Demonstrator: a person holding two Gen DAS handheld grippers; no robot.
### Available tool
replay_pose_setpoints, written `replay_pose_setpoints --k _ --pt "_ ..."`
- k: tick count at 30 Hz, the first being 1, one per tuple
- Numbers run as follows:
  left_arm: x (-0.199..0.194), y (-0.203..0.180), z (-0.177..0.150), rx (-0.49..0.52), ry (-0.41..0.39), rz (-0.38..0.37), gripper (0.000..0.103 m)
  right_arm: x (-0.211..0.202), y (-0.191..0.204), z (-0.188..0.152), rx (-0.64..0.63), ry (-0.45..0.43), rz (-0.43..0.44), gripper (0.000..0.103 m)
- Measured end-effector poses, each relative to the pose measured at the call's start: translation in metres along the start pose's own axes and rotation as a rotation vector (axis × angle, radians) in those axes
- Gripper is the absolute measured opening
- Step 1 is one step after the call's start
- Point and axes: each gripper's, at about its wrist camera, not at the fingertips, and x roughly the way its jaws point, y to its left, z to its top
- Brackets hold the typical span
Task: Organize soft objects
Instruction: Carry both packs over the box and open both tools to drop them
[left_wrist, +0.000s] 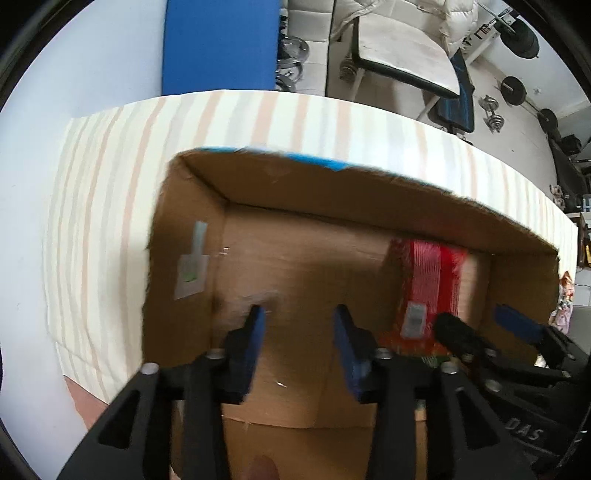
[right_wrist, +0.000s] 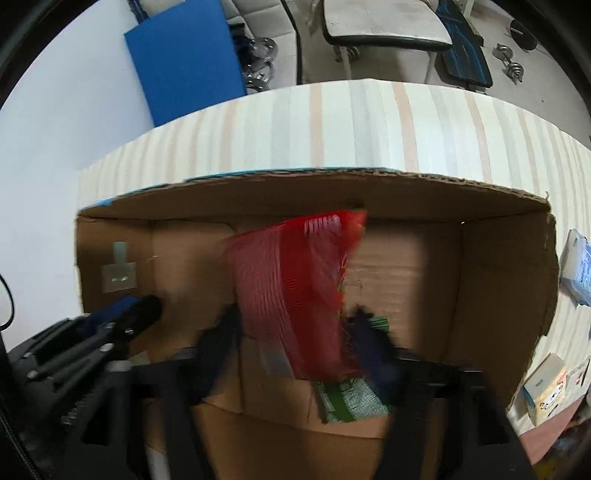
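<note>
An open cardboard box (left_wrist: 280, 192) (right_wrist: 509, 266) stands on a striped tablecloth. A red mesh bag (right_wrist: 295, 291) lies inside it, over a green mesh piece (right_wrist: 351, 402). The red bag also shows in the left wrist view (left_wrist: 432, 280) at the box's right side. My right gripper (right_wrist: 299, 332) is open inside the box, its fingers on either side of the red bag's lower end; the view is blurred. My left gripper (left_wrist: 299, 325) is open and empty over the bare box floor, left of the bag. The right gripper (left_wrist: 480, 325) shows at the right of the left wrist view.
The striped table (left_wrist: 258, 122) ends at a far edge with a blue board (left_wrist: 221, 44) and a chair (left_wrist: 402, 55) with dumbbells behind. Small packages (right_wrist: 580, 273) (right_wrist: 546, 391) lie on the table right of the box. My left gripper (right_wrist: 122, 314) shows at the box's left.
</note>
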Motion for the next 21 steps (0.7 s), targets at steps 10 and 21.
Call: replay_pose_setpoints --k 10,21 --pt "-0.016 0.004 -0.036 0.048 -0.057 0.044 0.095 -0.022 -0.002 -0.037 -0.056 -0.033 -0.131 0.103" --pt "-0.066 0.008 -0.112 0.018 -0.187 0.042 0.095 -0.067 -0.012 -0.104 -0.066 -0.133 -0.139 0.103"
